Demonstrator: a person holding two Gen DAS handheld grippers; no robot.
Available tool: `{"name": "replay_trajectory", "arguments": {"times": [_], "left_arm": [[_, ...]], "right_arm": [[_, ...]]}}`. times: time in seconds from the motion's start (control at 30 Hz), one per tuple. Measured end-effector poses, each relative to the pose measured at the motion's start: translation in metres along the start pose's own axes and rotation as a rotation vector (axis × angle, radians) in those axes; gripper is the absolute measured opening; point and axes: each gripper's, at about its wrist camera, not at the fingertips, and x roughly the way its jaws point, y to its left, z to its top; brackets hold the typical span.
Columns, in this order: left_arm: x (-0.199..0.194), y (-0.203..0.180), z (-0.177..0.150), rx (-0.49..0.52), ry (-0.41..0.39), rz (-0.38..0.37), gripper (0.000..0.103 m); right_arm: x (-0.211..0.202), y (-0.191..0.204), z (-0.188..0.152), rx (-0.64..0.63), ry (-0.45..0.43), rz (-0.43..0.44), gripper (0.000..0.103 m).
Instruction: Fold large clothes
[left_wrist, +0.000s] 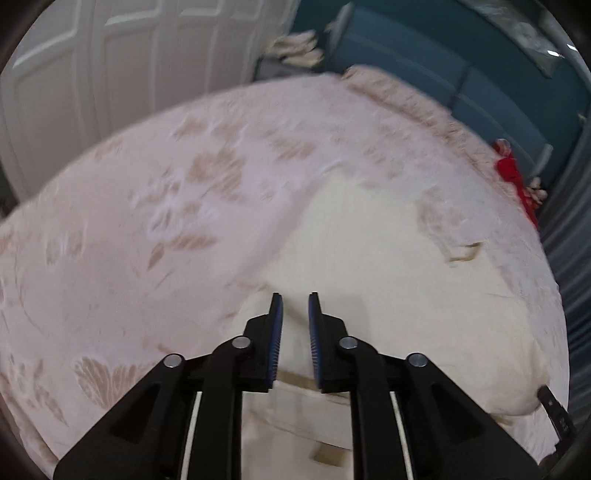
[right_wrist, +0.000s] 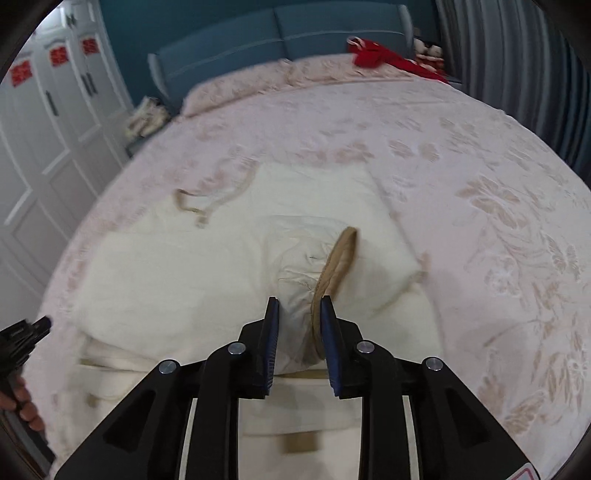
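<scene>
The cream garment (right_wrist: 229, 266) lies spread across the near half of a bed (right_wrist: 461, 155), partly doubled over on itself, with tan trim along its edges and a thin tan drawstring (right_wrist: 192, 206) trailing off onto the cover at its far left; the bed wears a pale pink cover patterned with beige leaves and flowers, slightly rumpled; behind it stands a padded blue headboard (right_wrist: 280, 40) against a teal wall, with white panelled wardrobe doors (right_wrist: 48, 122) to the left bearing red paper decorations, and grey curtains (right_wrist: 517, 51) to the right; a red cloth (right_wrist: 384, 59) lies bunched at the far right corner of the bed near the headboard.

The garment's fabric looks thick and soft, bunched into a wrinkled ridge near its middle; a tan strap or hem (right_wrist: 338, 262) rises from that ridge.

The right hand-held gripper (right_wrist: 300, 306) stands narrow, its blue pads pinching that bunched cream fabric and tan strap, which lift up between them; the left hand-held gripper (left_wrist: 295, 299) hangs above the near edge of the garment, its jaws narrowly apart with nothing pressed between them; the picture there is blurred; a hand (right_wrist: 22, 402) carrying it shows at the left edge of the right wrist view.
</scene>
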Motion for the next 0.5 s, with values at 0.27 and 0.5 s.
{"name": "replay_trajectory", "arguments": {"times": [0.27, 0.5], "left_arm": [[0.058, -0.067, -0.03, 0.176, 0.15, -0.03, 0.021], [0.09, -0.063, -0.053, 0.203, 0.178, 0.036, 0.021]], "right_arm": [[0.005, 0.047, -0.004, -0.094, -0.005, 0.027, 0.024], [-0.037, 0.031, 0.016, -0.076, -0.102, 0.031, 0.024]]}}
